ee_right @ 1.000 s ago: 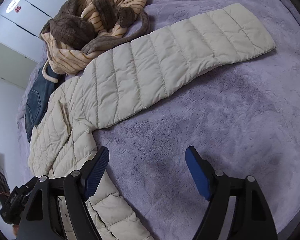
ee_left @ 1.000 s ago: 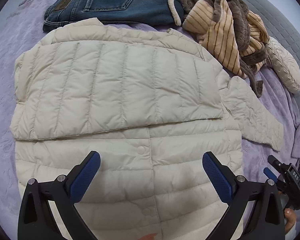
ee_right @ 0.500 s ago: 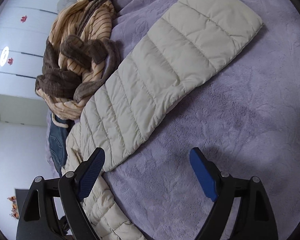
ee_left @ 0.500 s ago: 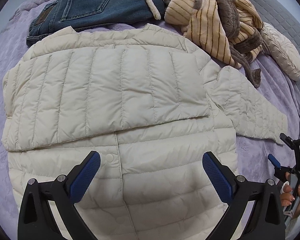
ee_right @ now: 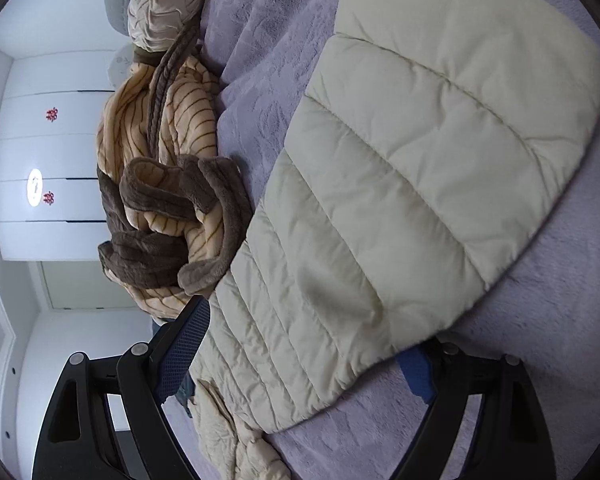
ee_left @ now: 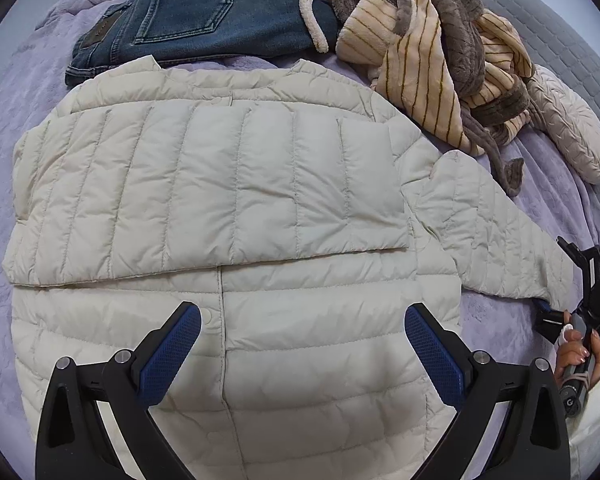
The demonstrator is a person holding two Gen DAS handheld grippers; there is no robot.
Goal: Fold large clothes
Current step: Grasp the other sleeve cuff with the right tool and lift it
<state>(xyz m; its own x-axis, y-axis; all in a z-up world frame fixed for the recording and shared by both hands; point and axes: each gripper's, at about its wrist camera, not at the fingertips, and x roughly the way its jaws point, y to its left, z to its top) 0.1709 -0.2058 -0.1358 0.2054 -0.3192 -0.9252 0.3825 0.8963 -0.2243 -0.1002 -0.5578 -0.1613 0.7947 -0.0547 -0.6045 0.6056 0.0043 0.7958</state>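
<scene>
A cream quilted puffer jacket [ee_left: 236,208] lies flat on the lilac bed cover, one sleeve folded across its chest. Its other sleeve [ee_left: 496,240] stretches out to the right. My left gripper [ee_left: 302,354] is open and empty above the jacket's lower front. My right gripper [ee_right: 300,360] is open, its jaws on either side of the outstretched sleeve [ee_right: 400,208] near the cuff; the sleeve covers part of the right finger. It also shows in the left wrist view [ee_left: 580,304] at the sleeve's end.
Folded blue jeans [ee_left: 204,20] lie beyond the collar. A striped tan and brown fleece garment [ee_left: 440,52] is heaped at the back right, also in the right wrist view [ee_right: 168,184]. A cream pillow [ee_left: 568,132] lies beside it. Lilac bed cover [ee_right: 532,360] surrounds all.
My right gripper has moved forward along the bed to the sleeve, which now lies between its jaws. My left gripper has shifted slightly, staying open over the jacket.
</scene>
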